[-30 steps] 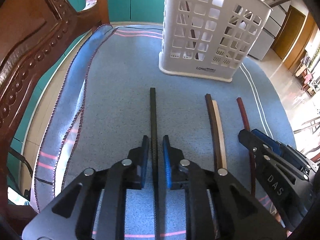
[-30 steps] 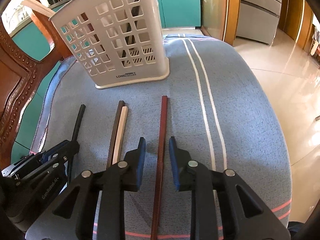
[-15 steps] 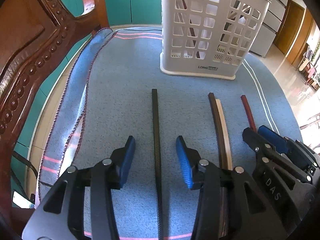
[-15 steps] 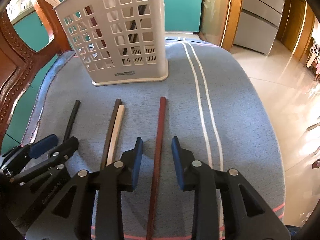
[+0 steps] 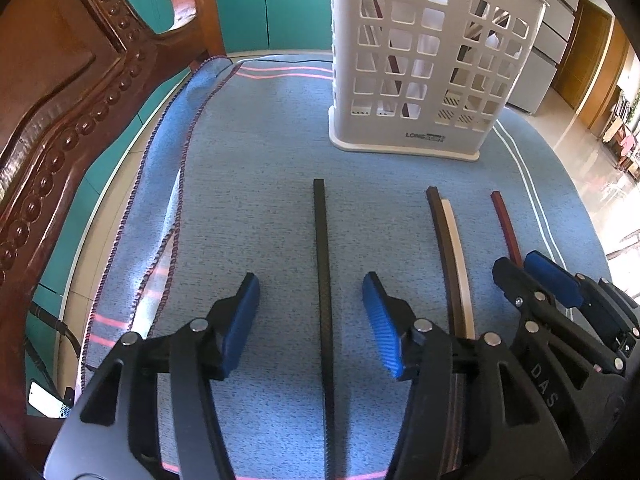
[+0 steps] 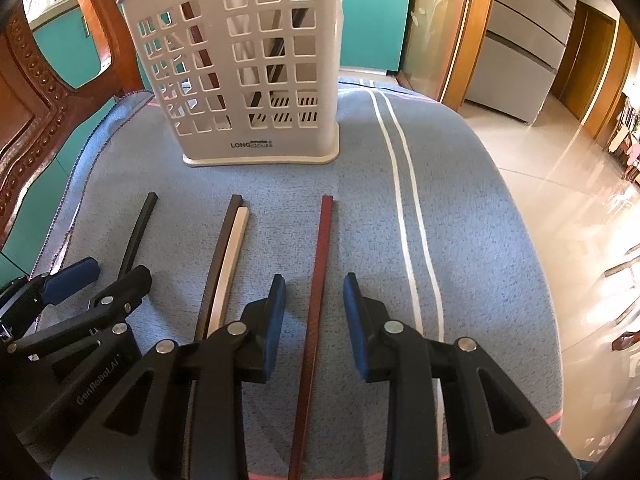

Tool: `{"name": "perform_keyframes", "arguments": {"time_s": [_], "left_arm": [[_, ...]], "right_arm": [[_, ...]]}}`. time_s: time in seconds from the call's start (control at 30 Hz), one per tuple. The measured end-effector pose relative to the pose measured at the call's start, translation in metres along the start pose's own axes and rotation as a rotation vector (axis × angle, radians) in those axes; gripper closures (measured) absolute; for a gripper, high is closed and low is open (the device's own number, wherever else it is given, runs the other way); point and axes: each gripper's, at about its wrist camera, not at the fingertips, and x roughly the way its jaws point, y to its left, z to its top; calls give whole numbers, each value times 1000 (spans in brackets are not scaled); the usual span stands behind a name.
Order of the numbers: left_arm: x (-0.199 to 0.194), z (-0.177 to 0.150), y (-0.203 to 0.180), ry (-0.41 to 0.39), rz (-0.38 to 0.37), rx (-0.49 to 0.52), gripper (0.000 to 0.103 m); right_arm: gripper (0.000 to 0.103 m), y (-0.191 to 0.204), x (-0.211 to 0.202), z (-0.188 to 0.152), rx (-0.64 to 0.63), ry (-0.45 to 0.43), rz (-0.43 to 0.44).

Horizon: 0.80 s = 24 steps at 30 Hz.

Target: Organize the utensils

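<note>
Left tool (image 5: 311,312) is opening, its pads now well clear of the black chopstick (image 5: 322,264) lying in front of the white holder (image 5: 424,68); released, not lifted. Right tool (image 6: 315,312) straddles the red chopstick (image 6: 320,264), untouching.

Both wrist feeds look bright and sharp to me, lit by daylight from the right. I see glare on the glossy beige tiled floor (image 6: 560,184), soft shadows on the blue woven tablecloth (image 5: 248,208), and heavy fisheye bending with black vignetted corners.
</note>
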Motion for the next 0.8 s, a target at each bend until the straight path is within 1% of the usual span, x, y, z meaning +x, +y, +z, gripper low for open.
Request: {"name": "perform_keyframes", "arguments": {"time_s": [0.5, 0.57, 0.6, 0.63, 0.67, 0.7, 0.73, 0.8], "left_arm": [[1, -1, -1, 0, 2, 1, 48], [1, -1, -1, 2, -4, 0, 50], [1, -1, -1, 2, -9, 1, 53], [1, -1, -1, 1, -15, 0, 56], [1, 0, -1, 0, -21, -3, 62], [0, 0, -1, -1, -23, -5, 68], [0, 0, 0, -2, -24, -9, 72], [-1, 1, 2, -1, -35, -24, 93]], "right_arm": [[72, -1, 0, -1, 4, -2, 4], [72, 0, 0, -1, 4, -1, 5], [72, -1, 0, 0, 6, -1, 7], [77, -2, 0, 0, 16, -1, 15], [86, -4, -1, 1, 31, -1, 29], [89, -7, -1, 1, 47, 3, 45], [94, -9, 0, 2, 61, 6, 54], [95, -13, 0, 2, 83, 10, 70]]}}
